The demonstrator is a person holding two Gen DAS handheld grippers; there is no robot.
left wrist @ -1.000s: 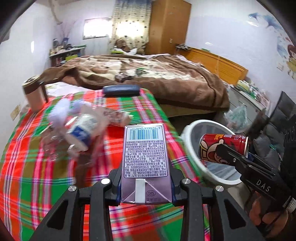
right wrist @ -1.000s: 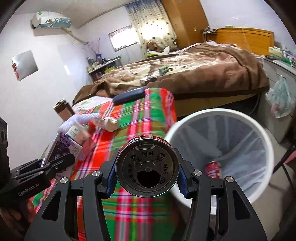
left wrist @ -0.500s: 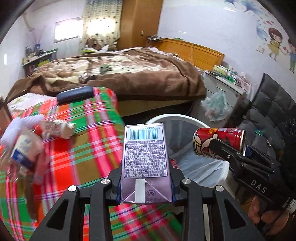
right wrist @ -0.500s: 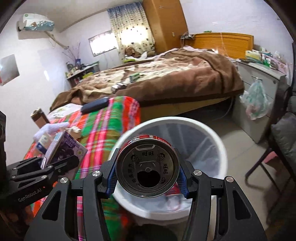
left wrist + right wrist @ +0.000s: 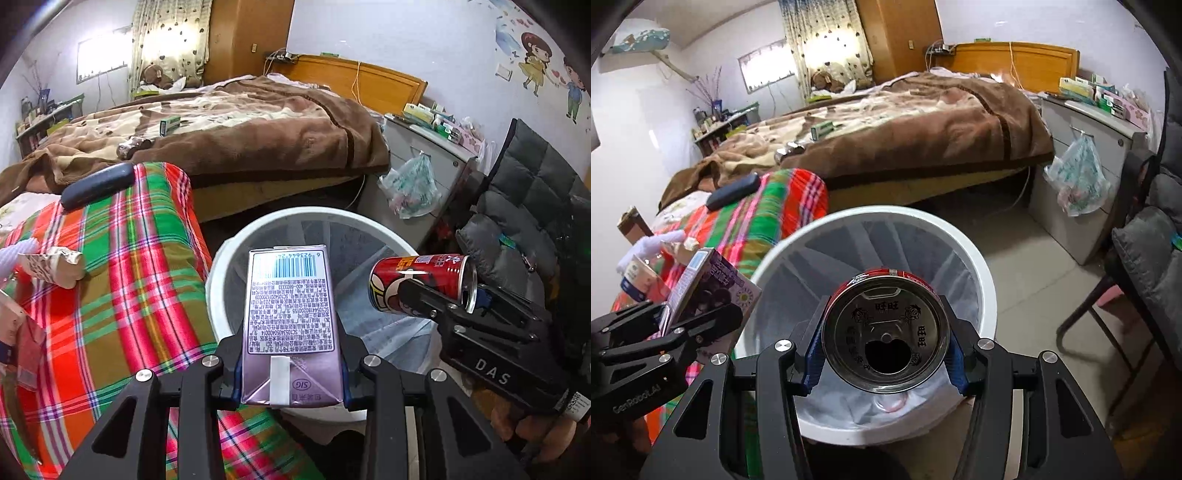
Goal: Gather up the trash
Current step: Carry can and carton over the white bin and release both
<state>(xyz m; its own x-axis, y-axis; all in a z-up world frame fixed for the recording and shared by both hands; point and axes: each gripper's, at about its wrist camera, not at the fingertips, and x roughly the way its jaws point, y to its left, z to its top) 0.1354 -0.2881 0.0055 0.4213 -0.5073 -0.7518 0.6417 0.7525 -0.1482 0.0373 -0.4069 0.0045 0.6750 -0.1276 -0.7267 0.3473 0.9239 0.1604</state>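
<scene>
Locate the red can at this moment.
The red can is clamped in the right gripper, over the white bin, with the carton to its left.

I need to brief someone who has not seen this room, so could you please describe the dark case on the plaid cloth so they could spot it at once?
Start at the red and green plaid cloth in front of the brown-blanketed bed. At its far edge, nearest the bed, lies the dark case. It is long, rounded and plain dark blue-black, unlike the pale crumpled wrappers nearer the camera.

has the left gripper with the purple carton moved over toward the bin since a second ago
Yes. The left gripper carried the purple carton off the plaid cloth, rightward until it hangs in front of the white bin.
</scene>
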